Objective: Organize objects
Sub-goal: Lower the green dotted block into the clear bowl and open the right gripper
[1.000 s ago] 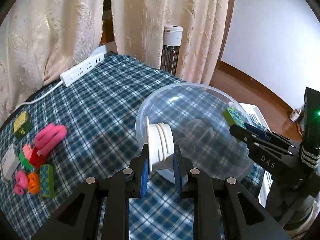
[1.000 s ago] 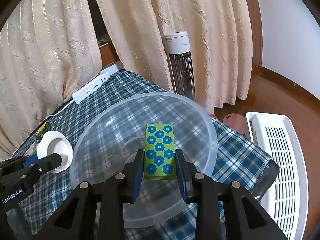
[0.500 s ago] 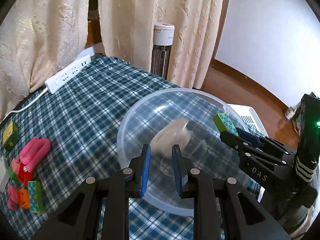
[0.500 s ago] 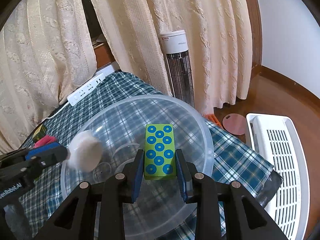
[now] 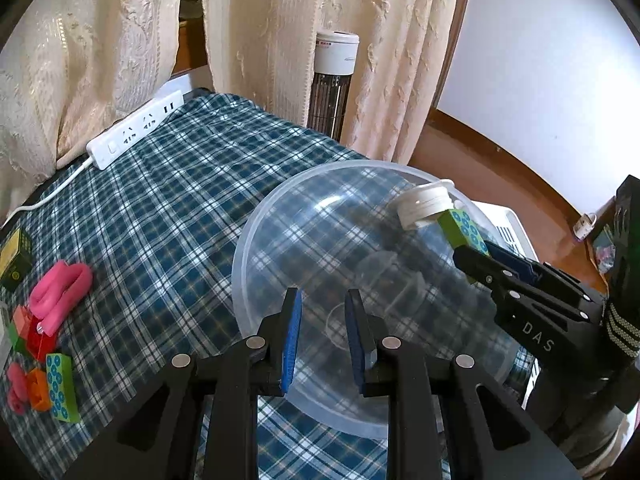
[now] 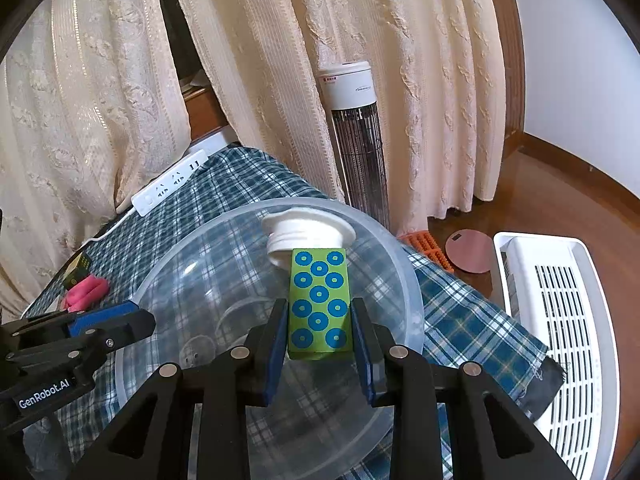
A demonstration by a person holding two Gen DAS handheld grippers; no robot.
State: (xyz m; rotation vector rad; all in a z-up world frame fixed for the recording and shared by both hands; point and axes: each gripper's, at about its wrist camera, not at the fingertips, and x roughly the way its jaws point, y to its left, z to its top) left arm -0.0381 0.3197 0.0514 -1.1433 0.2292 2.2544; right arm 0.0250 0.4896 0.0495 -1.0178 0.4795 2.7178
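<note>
Your block (image 6: pixel 319 304) is a flat green brick with blue ringed studs on its face. Your right tool (image 6: pixel 320 340) is clamped on its lower sides, and it stands out over the clear bowl (image 6: pixel 412 292), upper end toward the far rim. Just beyond that end a white lid (image 6: pixel 308 232) with a threaded neck lies inside the bowl against the far wall, tilted. From the left wrist view the block (image 5: pixel 464 232) sits right beside the lid (image 5: pixel 424 204); whether they touch you cannot tell.

Your left tool (image 5: pixel 322 340) holds nothing: its blue pads are close together with a narrow gap, and only the bowl's near wall shows through it. It hangs over the near rim of the bowl (image 5: pixel 256 216), well apart from the lid.

The right tool (image 5: pixel 476 256) reads "DAS" on its side; the left tool (image 6: pixel 112 320) reads "GenRobot.AI".

The bowl stands on a bench with a blue plaid cloth (image 5: pixel 168 208). At the cloth's left edge lie a pink foam piece (image 5: pixel 60 292), a second green block (image 5: pixel 60 388), small red and orange bricks (image 5: pixel 36 340) and a dark box (image 5: pixel 14 256). A white power strip (image 5: pixel 136 128) rests at the back by the curtains (image 5: pixel 288 40). A tower heater (image 6: pixel 356 140) stands behind, its label too small to read. A white basket (image 6: pixel 560 320) sits on the floor.
</note>
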